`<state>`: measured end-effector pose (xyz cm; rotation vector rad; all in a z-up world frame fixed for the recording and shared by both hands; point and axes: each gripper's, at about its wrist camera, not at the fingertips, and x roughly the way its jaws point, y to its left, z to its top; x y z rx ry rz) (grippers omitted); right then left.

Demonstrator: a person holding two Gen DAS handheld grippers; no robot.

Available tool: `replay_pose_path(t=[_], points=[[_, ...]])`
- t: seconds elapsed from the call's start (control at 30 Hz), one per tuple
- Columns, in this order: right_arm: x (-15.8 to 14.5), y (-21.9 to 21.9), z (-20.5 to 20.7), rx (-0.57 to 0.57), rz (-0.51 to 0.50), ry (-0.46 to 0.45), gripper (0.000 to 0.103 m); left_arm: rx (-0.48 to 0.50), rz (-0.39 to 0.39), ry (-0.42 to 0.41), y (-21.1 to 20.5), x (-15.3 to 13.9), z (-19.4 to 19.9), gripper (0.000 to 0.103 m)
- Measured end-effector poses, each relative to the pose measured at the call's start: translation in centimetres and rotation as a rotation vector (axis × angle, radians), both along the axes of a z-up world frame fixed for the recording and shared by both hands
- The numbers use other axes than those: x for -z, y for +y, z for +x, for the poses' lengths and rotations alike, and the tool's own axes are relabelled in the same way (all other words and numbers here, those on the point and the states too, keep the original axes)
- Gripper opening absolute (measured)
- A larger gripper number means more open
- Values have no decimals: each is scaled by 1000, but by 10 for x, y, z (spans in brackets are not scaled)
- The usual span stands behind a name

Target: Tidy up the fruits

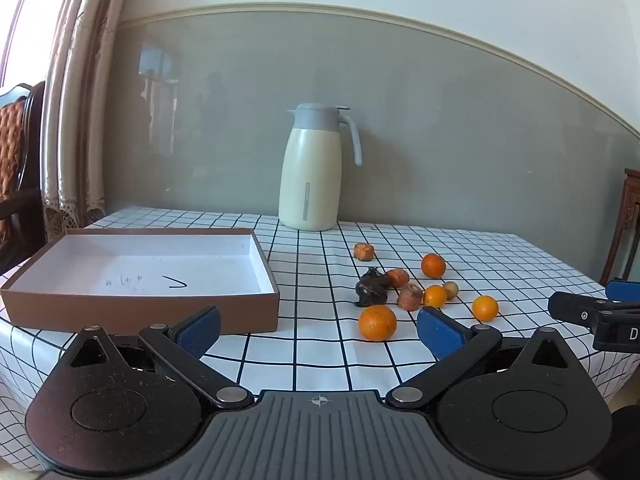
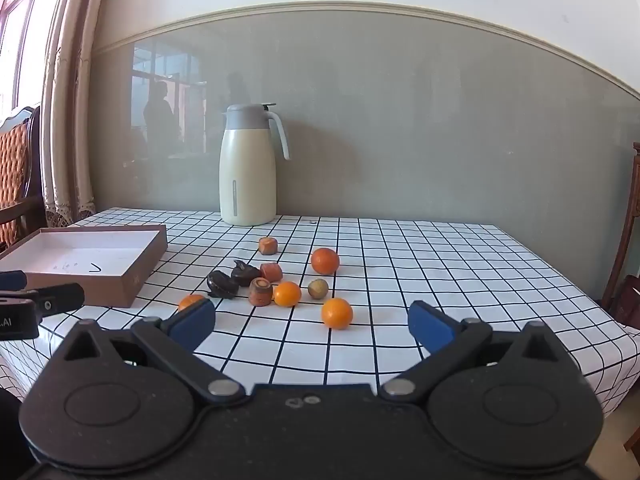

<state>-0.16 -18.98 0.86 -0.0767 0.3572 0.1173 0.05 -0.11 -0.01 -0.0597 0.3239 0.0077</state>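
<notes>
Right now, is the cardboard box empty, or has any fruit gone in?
Empty. The box shows only its bare white floor with a few pen marks; the oranges and other pieces all lie on the checked tablecloth.

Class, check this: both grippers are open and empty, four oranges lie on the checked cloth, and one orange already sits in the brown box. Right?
Not quite. The brown box holds no orange; the left wrist view shows its white floor bare. Otherwise correct: left gripper and right gripper open and empty, four oranges on the cloth.
</notes>
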Motion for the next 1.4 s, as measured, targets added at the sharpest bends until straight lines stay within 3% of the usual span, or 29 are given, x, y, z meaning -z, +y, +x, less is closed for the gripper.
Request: replay_pose_path(t=[1.4], points=[[-1, 1, 0, 1, -5, 6, 97, -8, -15, -1, 4, 0, -1, 103]])
